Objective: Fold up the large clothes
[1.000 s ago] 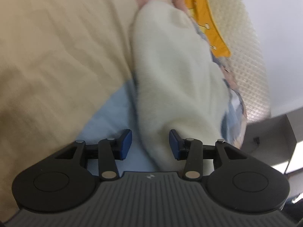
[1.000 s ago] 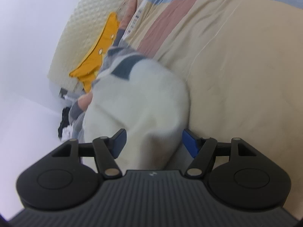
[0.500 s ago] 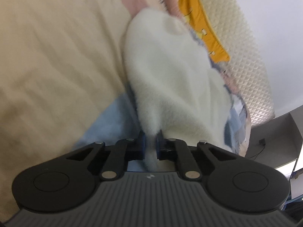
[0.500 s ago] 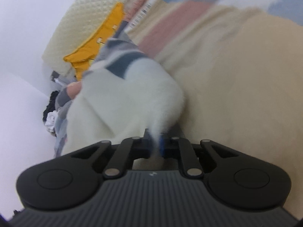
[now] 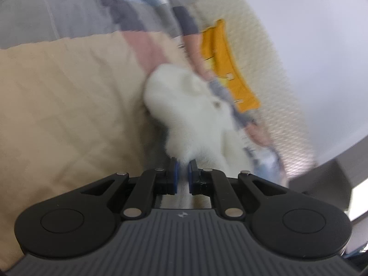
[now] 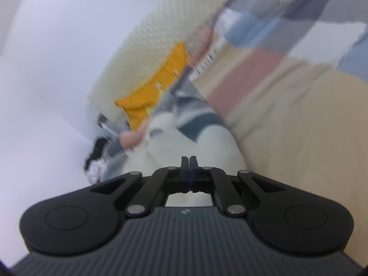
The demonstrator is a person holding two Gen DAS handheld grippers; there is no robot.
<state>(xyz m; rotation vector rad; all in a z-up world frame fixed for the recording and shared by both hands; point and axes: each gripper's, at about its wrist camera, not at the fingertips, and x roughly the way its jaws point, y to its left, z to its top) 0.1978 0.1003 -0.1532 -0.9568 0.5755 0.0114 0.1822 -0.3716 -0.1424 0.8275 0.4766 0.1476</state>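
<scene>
The left gripper (image 5: 181,164) is pinched nearly shut on an edge of the white fleece garment (image 5: 191,105), a tuft of it caught between the blue pads. The right gripper (image 6: 189,162) has its jaws pressed flat together. The same white garment (image 6: 216,142) sits right under and ahead of its tips, but whether any cloth is nipped between them I can't make out from here.

The garment lies bunched on the beige quilt (image 5: 69,105) near the bed's edge, next to a yellow cloth (image 5: 226,69) by the cream headboard (image 5: 271,69). To my eye the fold has barely begun: both ends look taken up, but nothing is spread flat or doubled over yet, so all the laying out and folding is left.

Both views are smeared. The garment's shape, sleeves and full extent are lost, and its near part is hidden under the grippers.
</scene>
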